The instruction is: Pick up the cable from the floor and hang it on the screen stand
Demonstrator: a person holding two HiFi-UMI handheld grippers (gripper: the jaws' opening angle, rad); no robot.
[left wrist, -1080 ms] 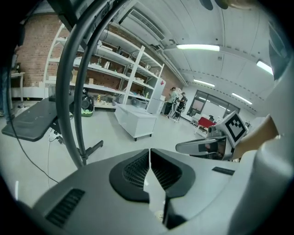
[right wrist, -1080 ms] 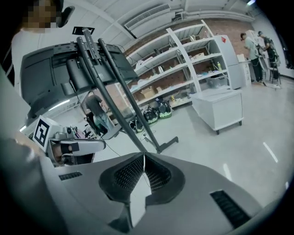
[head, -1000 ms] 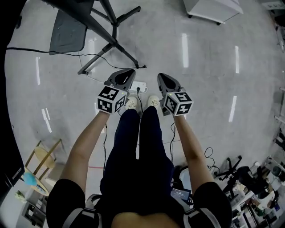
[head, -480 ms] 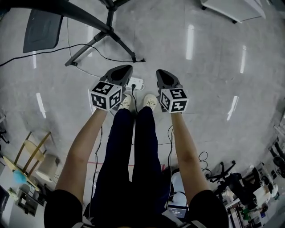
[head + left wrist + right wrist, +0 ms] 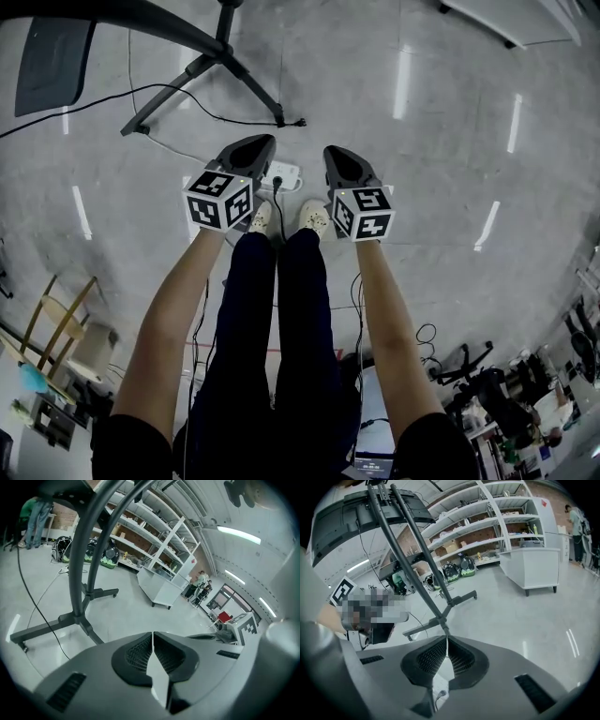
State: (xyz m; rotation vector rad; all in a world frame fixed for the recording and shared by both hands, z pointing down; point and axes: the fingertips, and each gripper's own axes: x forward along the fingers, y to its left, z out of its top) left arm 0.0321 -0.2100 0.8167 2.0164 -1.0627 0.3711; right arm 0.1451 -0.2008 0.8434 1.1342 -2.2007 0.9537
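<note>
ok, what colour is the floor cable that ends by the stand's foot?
Black. The cable shows best in the head view.

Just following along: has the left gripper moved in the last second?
Yes, slightly: the left gripper now sits further back from the stand's foot, toward the person, though the view shifted too.

Light: bright, even, from ceiling strip lamps (image 5: 239, 535) at 1 o'clock, left gripper view.
Glare: pale streaks on glossy floor (image 5: 403, 84), 12 to 3 o'clock, head view.
Edges: fisheye bending, black corners.
</note>
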